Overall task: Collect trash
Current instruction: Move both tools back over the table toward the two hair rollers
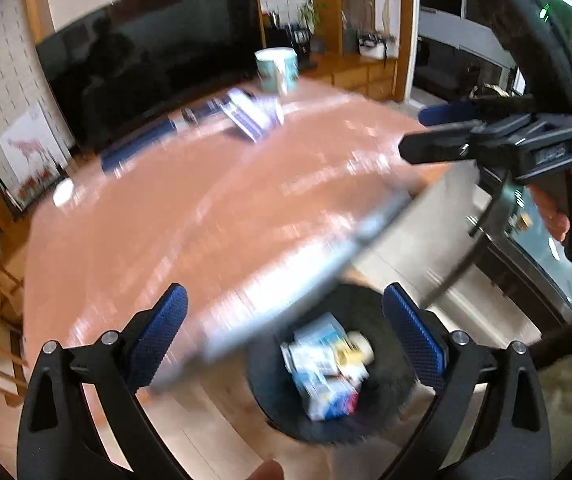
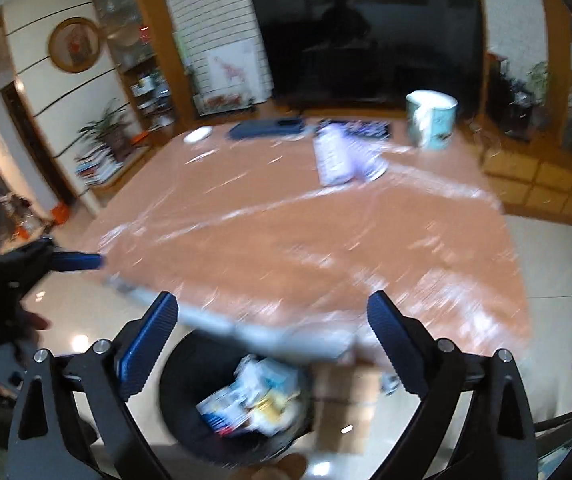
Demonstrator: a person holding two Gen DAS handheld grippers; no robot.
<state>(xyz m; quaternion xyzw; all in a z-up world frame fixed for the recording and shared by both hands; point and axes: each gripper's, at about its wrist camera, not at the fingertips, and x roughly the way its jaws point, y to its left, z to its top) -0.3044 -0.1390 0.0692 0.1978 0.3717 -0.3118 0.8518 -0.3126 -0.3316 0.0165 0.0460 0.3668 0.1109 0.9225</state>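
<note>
Living room, big dark television (image 2: 366, 44) on the far wall, pegboard panels and wooden shelving either side. Long reddish-brown table (image 2: 286, 240) under a glossy clear cover, streaked with glare and smeared by motion blur.

Far end of the table: white-and-teal cup (image 2: 432, 120) upright near the right corner, a purple-and-white packet (image 2: 338, 156) lying flat just left of it, a dark blue flat thing (image 2: 266, 128) further left, a small white dish (image 2: 198, 135) near the left edge. All well apart from both grippers.

Down on the pale tiled floor, tucked against the near edge of the table: black round trash bin (image 2: 190, 396), open-topped. Inside, a jumble of trash (image 2: 250, 400) — blue-and-white wrappers, something yellow, crumpled white paper; too blurred to name the pieces.

Right gripper (image 2: 272, 340) hanging above the bin, blue-padded fingers spread wide, nothing between them but the bin and table edge below. Seen from the left camera, same gripper off to the right at table height, held in a hand (image 1: 554, 212) around its black grip.

Left gripper (image 1: 284, 340) likewise spread wide, blue pads far apart, nothing gripped, bin and its contents showing in the gap. Fingertip visible at the bottom edge of each view.
</note>
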